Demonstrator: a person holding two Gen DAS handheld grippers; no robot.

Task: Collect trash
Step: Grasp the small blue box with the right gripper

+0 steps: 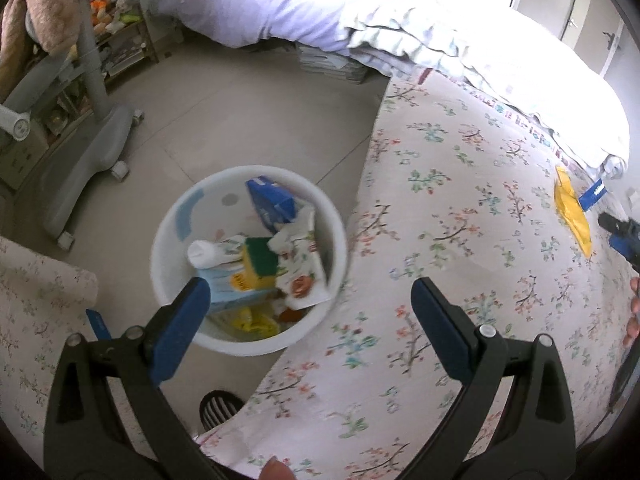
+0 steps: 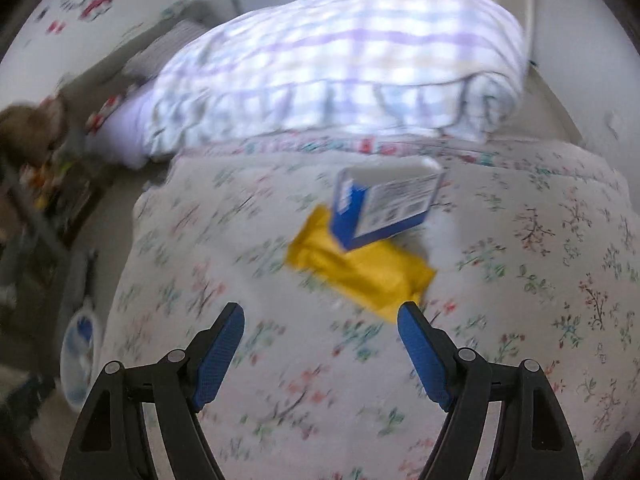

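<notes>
A white round bin (image 1: 168,236) stands on the floor beside the bed, holding several pieces of trash: a blue carton (image 1: 270,200), a green and yellow sponge (image 1: 260,258) and crumpled wrappers. My left gripper (image 1: 310,292) hangs open above the bin's near rim and the bed edge, nothing between its fingers. On the floral bedspread lie a yellow wrapper (image 2: 360,268) and a blue and white box (image 2: 388,204) resting partly on it. My right gripper (image 2: 320,316) is open just short of the wrapper, with nothing held. The wrapper (image 1: 572,208) also shows at the right in the left wrist view.
A folded checked duvet (image 2: 340,64) lies across the far part of the bed. A grey chair base on castors (image 1: 88,164) and a low shelf with toys (image 1: 116,20) stand on the floor past the bin. A dark slotted object (image 1: 220,408) sits on the floor by the bed.
</notes>
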